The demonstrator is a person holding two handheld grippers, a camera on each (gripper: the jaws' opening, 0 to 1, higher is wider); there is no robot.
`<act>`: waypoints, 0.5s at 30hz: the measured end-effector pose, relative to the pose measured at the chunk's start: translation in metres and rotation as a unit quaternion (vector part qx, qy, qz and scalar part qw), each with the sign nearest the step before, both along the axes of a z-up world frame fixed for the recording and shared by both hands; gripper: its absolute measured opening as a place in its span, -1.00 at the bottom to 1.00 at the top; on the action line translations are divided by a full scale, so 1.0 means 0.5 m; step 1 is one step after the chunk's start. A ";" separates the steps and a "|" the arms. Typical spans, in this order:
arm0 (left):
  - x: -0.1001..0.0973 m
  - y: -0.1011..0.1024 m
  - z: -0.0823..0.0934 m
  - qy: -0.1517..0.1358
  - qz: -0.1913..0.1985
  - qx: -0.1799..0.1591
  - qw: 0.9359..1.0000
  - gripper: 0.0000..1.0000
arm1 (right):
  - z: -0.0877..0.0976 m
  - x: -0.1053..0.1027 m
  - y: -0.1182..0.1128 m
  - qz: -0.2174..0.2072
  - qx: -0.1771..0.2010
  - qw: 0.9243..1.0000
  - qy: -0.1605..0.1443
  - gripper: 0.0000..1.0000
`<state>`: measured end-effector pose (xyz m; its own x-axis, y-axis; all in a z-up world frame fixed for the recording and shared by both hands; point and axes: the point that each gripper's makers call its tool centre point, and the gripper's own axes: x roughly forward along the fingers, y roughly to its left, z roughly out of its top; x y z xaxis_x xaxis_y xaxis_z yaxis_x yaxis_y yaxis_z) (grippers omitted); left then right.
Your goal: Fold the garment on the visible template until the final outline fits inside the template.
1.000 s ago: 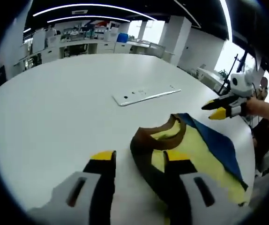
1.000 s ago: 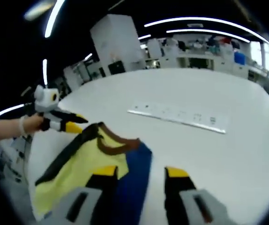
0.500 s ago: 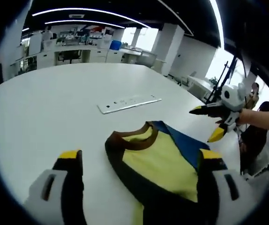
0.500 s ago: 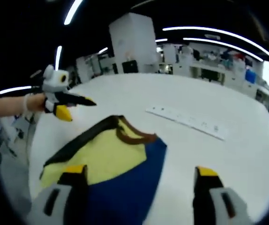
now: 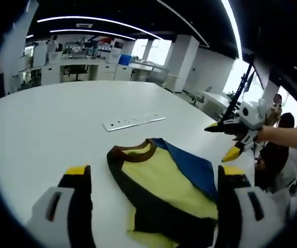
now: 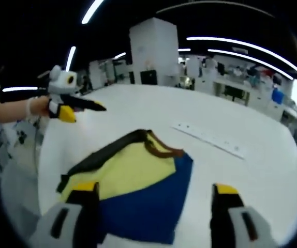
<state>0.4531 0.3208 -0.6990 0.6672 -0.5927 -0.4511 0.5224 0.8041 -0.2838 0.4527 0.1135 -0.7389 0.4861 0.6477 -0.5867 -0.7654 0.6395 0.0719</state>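
A folded garment (image 5: 164, 183), yellow with a brown collar, a dark side and a blue side, lies flat on the white table (image 5: 45, 129). My left gripper (image 5: 156, 170) is open wide just above and behind it, with nothing between the jaws. In the right gripper view the garment (image 6: 133, 173) lies ahead of my right gripper (image 6: 155, 188), which is also open wide and empty. Each gripper shows in the other's view, held in a hand, jaws apart: the right gripper (image 5: 222, 140) beyond the blue side, the left gripper (image 6: 84, 112) beyond the dark side.
A flat white strip (image 5: 133, 122) with small holes lies on the table beyond the collar, also seen as the strip (image 6: 208, 140). The table's edge runs close behind the garment. A person (image 5: 280, 134) stands at the right. Desks and shelves line the far wall.
Both grippers have gone from narrow to wide open and drawn back from the garment. The left jaws, earlier at the collar's dark edge, have let go; the garment lies flat.
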 end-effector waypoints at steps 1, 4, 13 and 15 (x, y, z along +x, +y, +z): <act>-0.014 0.003 0.006 -0.003 0.000 -0.001 1.000 0.98 | 0.001 -0.008 0.000 0.001 0.000 1.000 -0.001 0.71; -0.038 0.015 0.014 -0.010 -0.001 0.004 1.000 0.97 | 0.004 -0.043 0.002 0.009 0.001 1.000 -0.003 0.64; -0.119 0.034 0.021 -0.012 0.009 -0.009 1.000 0.88 | -0.014 -0.158 0.018 0.035 -0.008 0.999 -0.012 0.30; -0.134 0.037 0.021 -0.012 0.010 -0.013 1.000 0.86 | -0.017 -0.174 0.023 0.039 -0.006 0.999 -0.013 0.19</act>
<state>0.3861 0.3391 -0.6883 0.6897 -0.5902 -0.4194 0.5133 0.8071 -0.2917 0.3656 0.1252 -0.7473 0.4493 0.6772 -0.5827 -0.8143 0.5787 0.0445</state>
